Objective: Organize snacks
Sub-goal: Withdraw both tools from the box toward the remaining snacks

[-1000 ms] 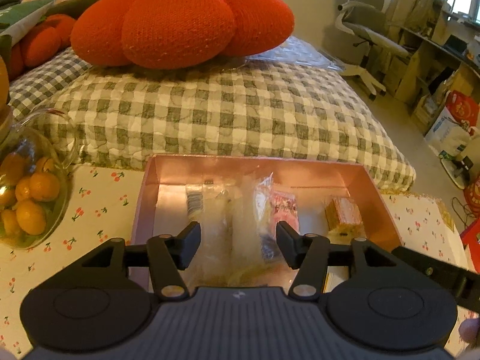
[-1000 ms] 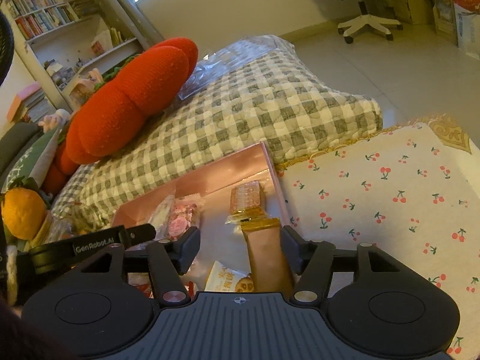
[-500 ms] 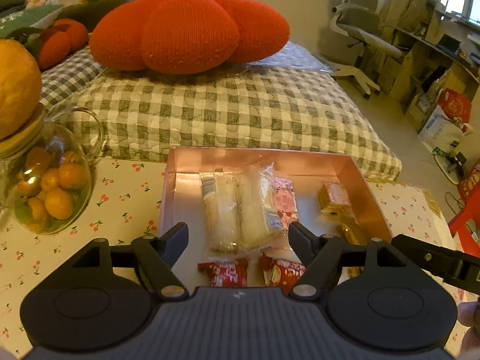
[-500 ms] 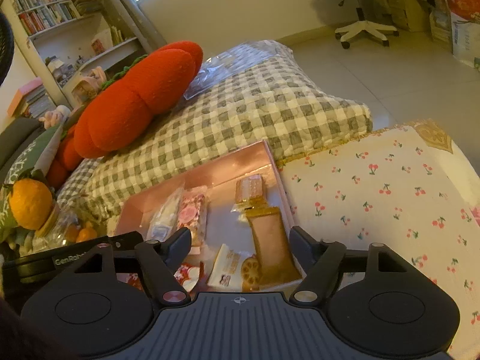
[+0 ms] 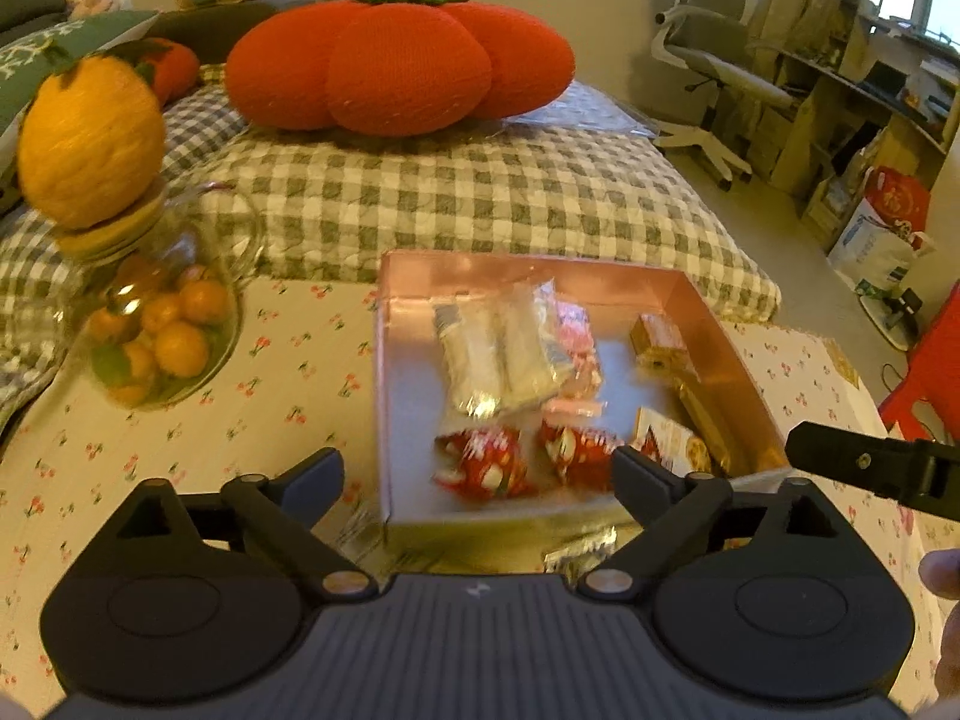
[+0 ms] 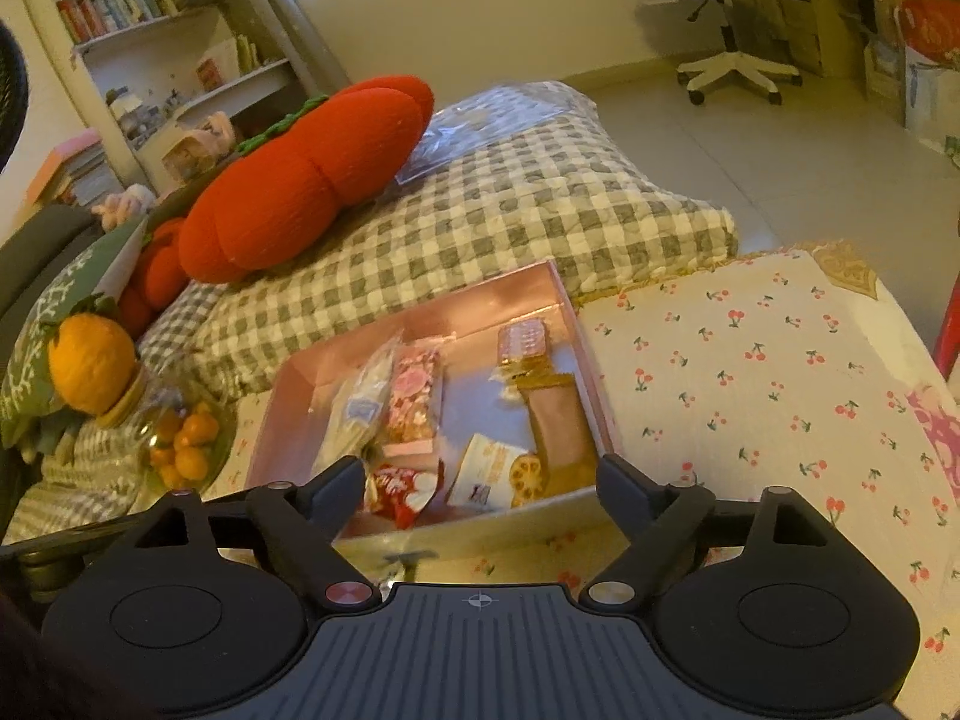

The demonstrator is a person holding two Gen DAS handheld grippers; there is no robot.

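Observation:
A pink box on the cherry-print tablecloth holds several snacks: clear packets, a pink packet, two red packets, a golden wafer and a long brown packet. My left gripper hovers over the box's near edge. Its jaws are opening and nothing is between them. My right gripper hangs above the same edge of the box. Its jaws are opening too, with nothing between them. The brown packet and a white packet lie just beyond it.
A glass jar of small oranges with a knitted orange top stands left of the box. Behind are a checked quilt and a red pumpkin cushion. A foil wrapper lies before the box. The table's edge is at the right.
Both grippers have drawn back and up from the box while their jaws widened. The clear packets and the brown packet that stood between the fingers now lie in the box.

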